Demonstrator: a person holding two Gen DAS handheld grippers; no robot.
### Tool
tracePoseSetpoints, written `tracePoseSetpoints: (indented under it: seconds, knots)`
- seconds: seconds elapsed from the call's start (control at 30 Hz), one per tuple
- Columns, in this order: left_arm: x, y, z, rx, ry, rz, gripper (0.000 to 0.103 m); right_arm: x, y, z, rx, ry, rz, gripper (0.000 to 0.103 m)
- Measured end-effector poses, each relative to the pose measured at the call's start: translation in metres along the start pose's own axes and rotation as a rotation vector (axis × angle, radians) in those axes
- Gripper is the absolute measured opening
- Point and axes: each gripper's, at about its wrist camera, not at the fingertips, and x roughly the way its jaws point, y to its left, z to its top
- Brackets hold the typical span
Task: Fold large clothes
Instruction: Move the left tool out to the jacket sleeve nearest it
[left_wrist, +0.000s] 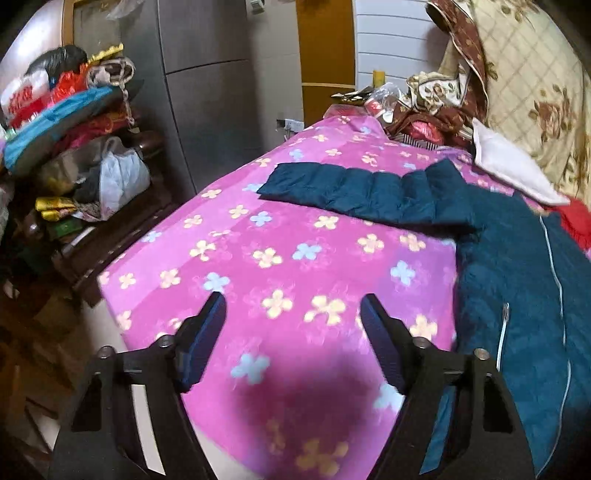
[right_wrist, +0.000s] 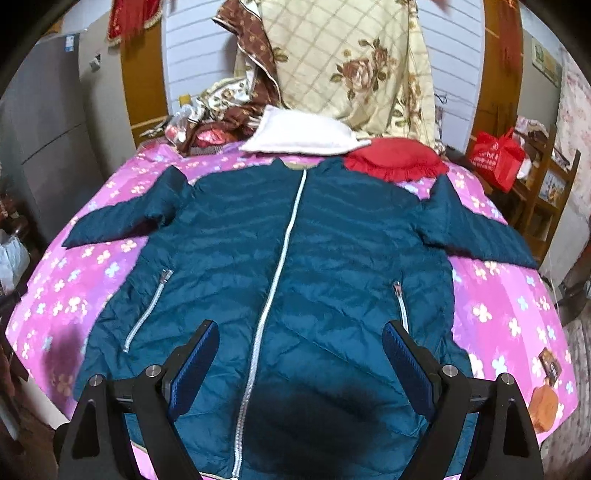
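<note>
The teal quilted jacket (right_wrist: 295, 258) lies flat, front up, on the bed's pink flowered sheet (right_wrist: 498, 306). Its white centre zipper (right_wrist: 284, 254) is closed, both sleeves are spread outward, and two white-zipped pockets show. A white pillow (right_wrist: 299, 136) and a red cushion (right_wrist: 395, 160) lie at the collar. The right claw (right_wrist: 301, 341) hangs released above the hem; the left claw (left_wrist: 293, 308) is released over bare sheet, beside the jacket.
</note>
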Motion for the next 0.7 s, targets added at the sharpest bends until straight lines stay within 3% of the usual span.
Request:
tracePoseSetpoints:
  seconds: [0.1,0.33,0.4,0.7]
  knots:
    - [0.026,0.008,0.016,-0.054,0.053,-0.045,0.065,0.016,-0.007,-0.002,0.016,0.027,-0.022,0.088]
    - [0.090,0.006,0.065,-0.050,0.064,0.002,0.065,0.052,-0.027,-0.004,0.064,0.088,-0.057,0.088]
    - [0.117,0.008,0.081,-0.057,0.074,-0.027,0.065,0.061,-0.032,-0.004,0.071,0.099,-0.075,0.088]
    - [0.234,0.040,0.121,-0.236,0.198,-0.043,0.065,0.103,-0.053,-0.005,0.117,0.168,-0.141,0.088]
